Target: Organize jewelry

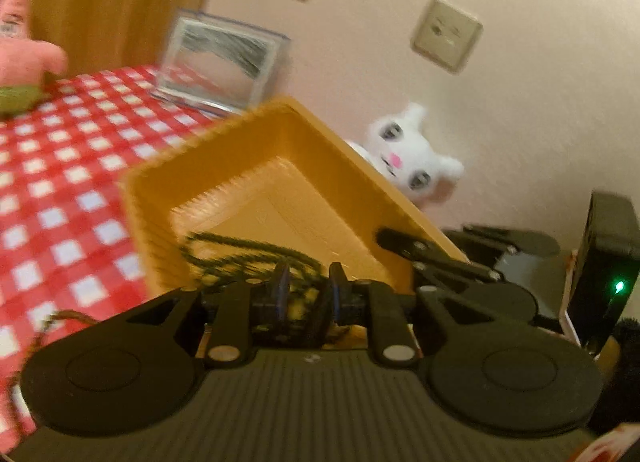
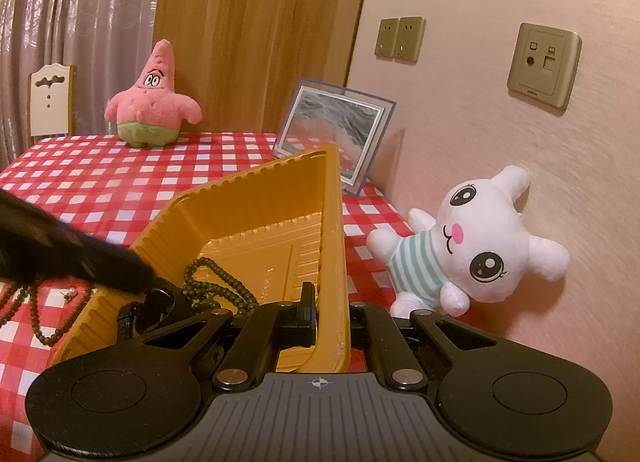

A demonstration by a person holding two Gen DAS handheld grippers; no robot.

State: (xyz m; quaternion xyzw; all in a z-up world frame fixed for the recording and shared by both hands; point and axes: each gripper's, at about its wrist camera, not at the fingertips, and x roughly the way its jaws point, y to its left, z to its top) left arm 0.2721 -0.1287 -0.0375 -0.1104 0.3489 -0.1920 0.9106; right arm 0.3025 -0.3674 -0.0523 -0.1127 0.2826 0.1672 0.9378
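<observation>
Left gripper (image 1: pixel 308 282), seen from its own wrist, stands slightly parted and free above the dark green bead necklace (image 1: pixel 240 258) lying in the tilted orange tray (image 1: pixel 344 174). Right gripper (image 2: pixel 326 302) is clenched on that tray's right wall, pitched downward — only this view shows a brown bead strand (image 2: pixel 40 322) on the checked tablecloth (image 2: pixel 100 182) and the striped shirt of the white plush (image 2: pixel 476 238).

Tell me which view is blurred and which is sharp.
Left wrist view: motion blur smears the orange plastic tray and the red checked tablecloth. Right wrist view: sharp, with fisheye bending; only the left tool is smeared.
</observation>
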